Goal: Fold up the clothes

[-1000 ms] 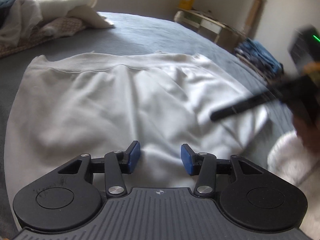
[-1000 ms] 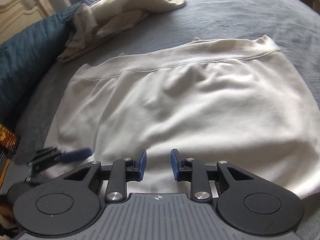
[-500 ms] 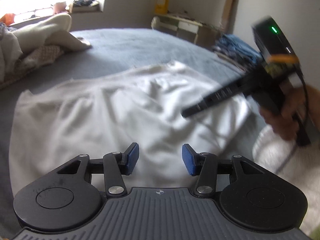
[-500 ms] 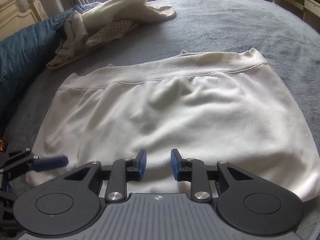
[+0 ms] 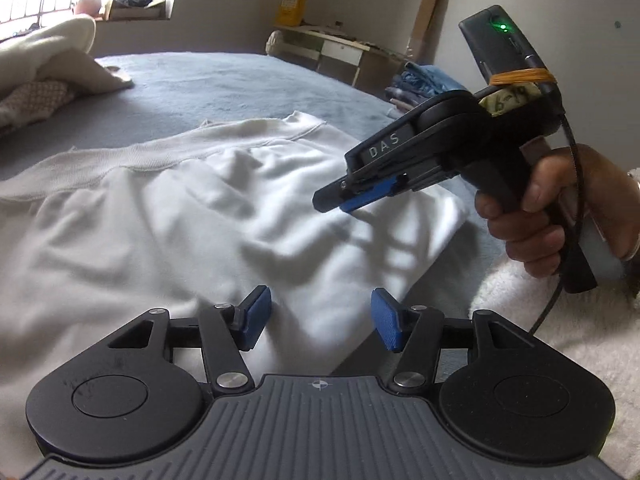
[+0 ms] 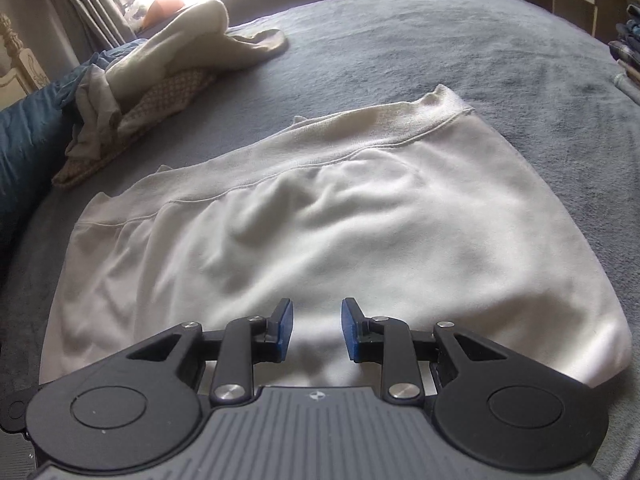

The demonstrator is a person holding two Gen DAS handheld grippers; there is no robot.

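Garment: a white garment point(image 6: 320, 232) is lying spread flat on the grey bed point(image 6: 460, 40), filling the middle of both views; its ribbed band is running along the far edge, toward the upper part of the frame.
Left gripper: my left gripper point(image 5: 320, 320) is hovering at the bottom centre of its view, over the garment's near edge, jaws standing wide apart and gripping nothing.
Right gripper: my right gripper point(image 6: 316, 330) is hanging over the garment's near edge, jaws parted with a narrower gap, empty. In the left view it point(image 5: 340, 200) is showing at the right, held in my hand point(image 5: 560, 216) above the cloth.
Pile: a heap of clothes point(image 6: 160, 76) is sitting in the upper left, well apart from the garment.
Stack: folded blue clothes point(image 5: 424, 80) are lying beyond the bed, upper right of the left view.
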